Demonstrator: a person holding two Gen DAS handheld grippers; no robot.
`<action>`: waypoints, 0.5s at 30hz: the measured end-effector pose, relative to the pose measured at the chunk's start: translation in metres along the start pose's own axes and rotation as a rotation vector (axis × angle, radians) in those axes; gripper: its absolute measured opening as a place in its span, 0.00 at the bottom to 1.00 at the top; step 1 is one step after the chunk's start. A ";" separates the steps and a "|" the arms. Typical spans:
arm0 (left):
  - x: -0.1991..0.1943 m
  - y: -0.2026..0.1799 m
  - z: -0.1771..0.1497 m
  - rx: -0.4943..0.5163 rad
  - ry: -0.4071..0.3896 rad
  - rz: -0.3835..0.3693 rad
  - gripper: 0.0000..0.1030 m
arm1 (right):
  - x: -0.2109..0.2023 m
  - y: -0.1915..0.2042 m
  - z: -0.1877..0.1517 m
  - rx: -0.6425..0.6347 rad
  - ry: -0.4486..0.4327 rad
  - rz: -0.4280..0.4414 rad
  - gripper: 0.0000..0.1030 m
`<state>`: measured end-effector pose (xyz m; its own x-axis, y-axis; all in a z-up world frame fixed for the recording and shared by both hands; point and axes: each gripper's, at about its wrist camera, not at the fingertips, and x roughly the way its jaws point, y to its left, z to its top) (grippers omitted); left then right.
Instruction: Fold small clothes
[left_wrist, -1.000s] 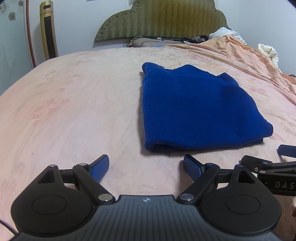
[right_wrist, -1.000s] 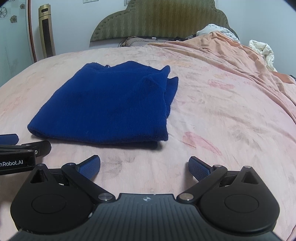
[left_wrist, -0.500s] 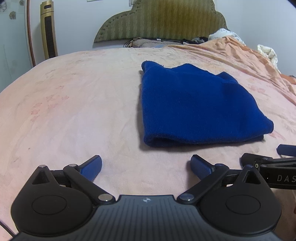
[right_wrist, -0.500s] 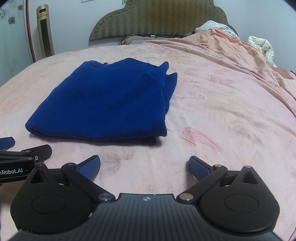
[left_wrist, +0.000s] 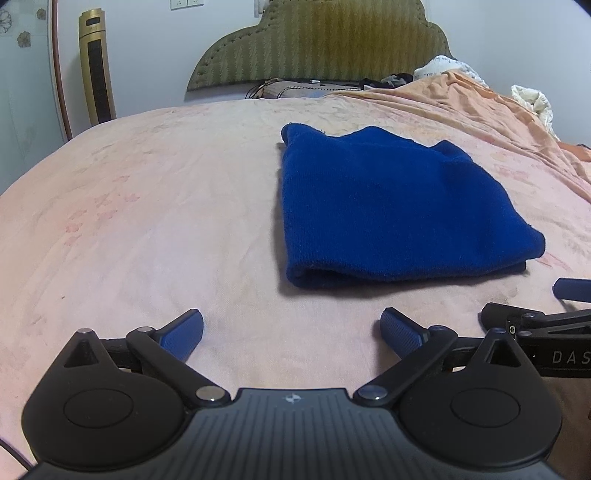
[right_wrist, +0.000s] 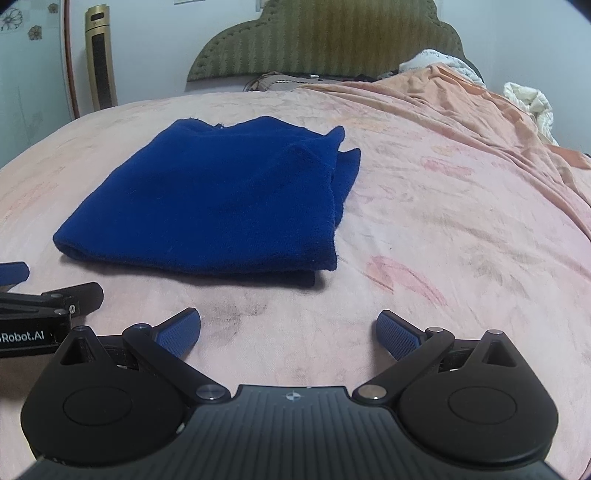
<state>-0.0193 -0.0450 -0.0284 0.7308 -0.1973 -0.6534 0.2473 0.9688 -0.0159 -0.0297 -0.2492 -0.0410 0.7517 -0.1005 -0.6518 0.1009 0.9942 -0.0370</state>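
On the left, my left gripper (left_wrist: 291, 330) hangs over bare sheet with its jaws spread as wide as they go; they have just been opening, and nothing lies between them. The pink bedsheet (left_wrist: 147, 221) under it is flat, which I take to be why the folding is done on this part of the bed.

In the middle, just beyond both tools, lies the blue garment (left_wrist: 388, 210), folded into a thick stack with a rounded fold along its near edge and loose corners at the far right (right_wrist: 343, 155). I'd judge the fold is finished or close to it, since neither tool touches the cloth.

To the right, my right gripper (right_wrist: 288, 330) is also wide open and empty, resting near the garment's right corner. Further right an orange blanket (right_wrist: 480, 122) is bunched up, well apart. I see no basket, box or other container in view.
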 end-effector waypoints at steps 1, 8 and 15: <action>-0.001 0.001 0.000 -0.001 0.001 -0.003 1.00 | -0.001 0.000 0.001 0.006 -0.002 0.004 1.00; -0.006 0.002 0.003 -0.005 0.009 0.025 1.00 | -0.008 -0.006 0.002 0.044 -0.024 0.026 0.99; -0.010 0.005 0.005 -0.019 0.021 0.022 1.00 | -0.012 -0.004 0.004 0.025 -0.039 0.023 0.99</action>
<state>-0.0220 -0.0389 -0.0184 0.7224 -0.1732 -0.6694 0.2195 0.9755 -0.0154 -0.0366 -0.2522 -0.0295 0.7791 -0.0792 -0.6219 0.0986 0.9951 -0.0032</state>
